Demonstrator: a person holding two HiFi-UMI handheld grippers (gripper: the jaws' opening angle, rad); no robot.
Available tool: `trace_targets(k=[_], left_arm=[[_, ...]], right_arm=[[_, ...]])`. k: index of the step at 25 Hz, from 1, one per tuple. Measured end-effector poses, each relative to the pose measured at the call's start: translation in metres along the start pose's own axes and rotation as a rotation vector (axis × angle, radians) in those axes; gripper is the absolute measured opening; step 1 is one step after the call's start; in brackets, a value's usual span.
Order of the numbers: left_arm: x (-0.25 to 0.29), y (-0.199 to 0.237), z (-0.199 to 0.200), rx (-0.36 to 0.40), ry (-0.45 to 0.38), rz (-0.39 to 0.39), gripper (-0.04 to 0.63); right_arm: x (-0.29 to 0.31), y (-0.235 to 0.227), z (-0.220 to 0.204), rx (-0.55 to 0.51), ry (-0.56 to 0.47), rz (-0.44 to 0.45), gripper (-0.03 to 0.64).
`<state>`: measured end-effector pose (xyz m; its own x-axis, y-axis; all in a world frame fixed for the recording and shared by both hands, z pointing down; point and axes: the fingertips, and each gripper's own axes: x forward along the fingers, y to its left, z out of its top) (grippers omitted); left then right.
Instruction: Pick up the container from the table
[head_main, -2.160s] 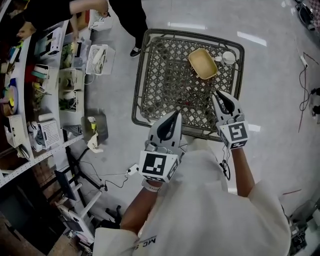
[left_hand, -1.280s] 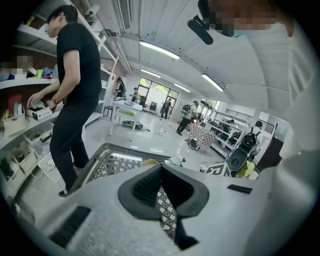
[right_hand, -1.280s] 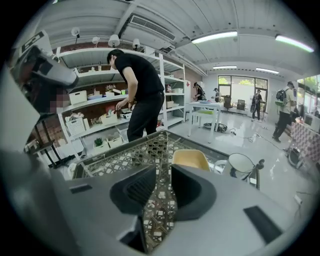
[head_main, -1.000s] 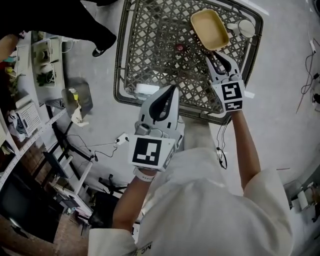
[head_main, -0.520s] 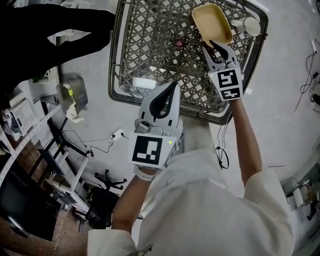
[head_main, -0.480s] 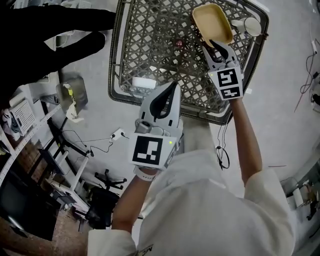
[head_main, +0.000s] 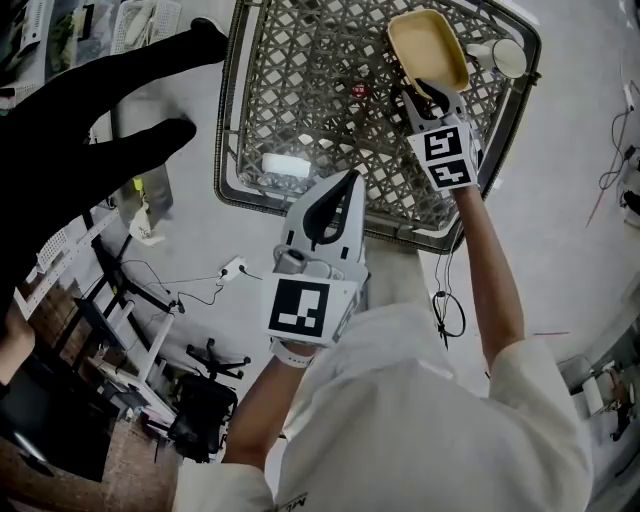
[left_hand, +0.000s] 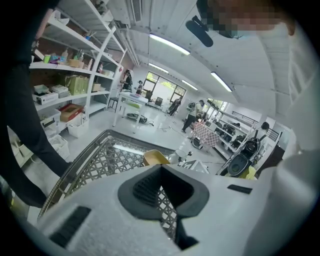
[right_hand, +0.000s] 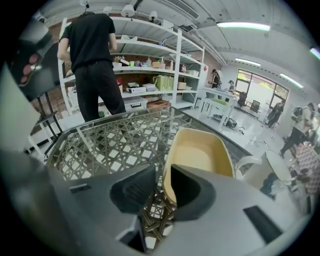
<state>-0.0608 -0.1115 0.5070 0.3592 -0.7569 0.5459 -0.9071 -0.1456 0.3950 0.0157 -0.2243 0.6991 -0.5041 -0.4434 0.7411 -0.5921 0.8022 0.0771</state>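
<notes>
Spotted the container (head_main: 428, 48) sitting flat on the wicker table (head_main: 300, 60), up near the far right corner. Right gripper (head_main: 425, 95) had its jaws just a narrow slot apart over the container's near wall, pinching that thin edge by the look of it. Left gripper (head_main: 347, 180) pressed together on nothing, hanging over the table's near rim, well apart from the action.

Could have gone wrong pretty easily from there, imo. Gripping one end only, way off centre, so probably asking for a droop or a twist on the lift. Maybe even a slip right out of the pads, given such a smooth-looking wall. Also worth worrying about the white cup (head_main: 505, 57) just beside the container on the right: any sideways swing and likely a knock-over.

Elsewhere: a small reddish thing (head_main: 359, 89) out in the middle of the weave, well clear of the grab, too small to identify. Noticed a person in black (right_hand: 92, 65) standing at the shelves (right_hand: 150, 65) beyond the table's far left side. Nothing actually blocking a straight lift, as far as could be told.
</notes>
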Motion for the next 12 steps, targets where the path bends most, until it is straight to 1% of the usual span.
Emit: trace_targets(k=[2, 5, 7, 12], left_arm=[[-0.0009, 0.0021, -0.0004, 0.003, -0.002, 0.004, 0.014], [-0.0032, 0.0056, -0.0015, 0.020, -0.004, 0.006, 0.014], [-0.0043, 0.0067, -0.0024, 0.020, -0.003, 0.007, 0.014], [-0.0079, 0.0078, -0.0058, 0.033, -0.004, 0.007, 0.014]], right_arm=[[0.0024, -0.0012, -0.0021, -0.014, 0.020, -0.012, 0.104], [0.0043, -0.0063, -0.0044, -0.033, 0.047, -0.049, 0.048], [0.0054, -0.0081, -0.0056, -0.028, 0.051, -0.057, 0.037], [0.0063, -0.0090, -0.0064, -0.019, 0.049, -0.055, 0.034]])
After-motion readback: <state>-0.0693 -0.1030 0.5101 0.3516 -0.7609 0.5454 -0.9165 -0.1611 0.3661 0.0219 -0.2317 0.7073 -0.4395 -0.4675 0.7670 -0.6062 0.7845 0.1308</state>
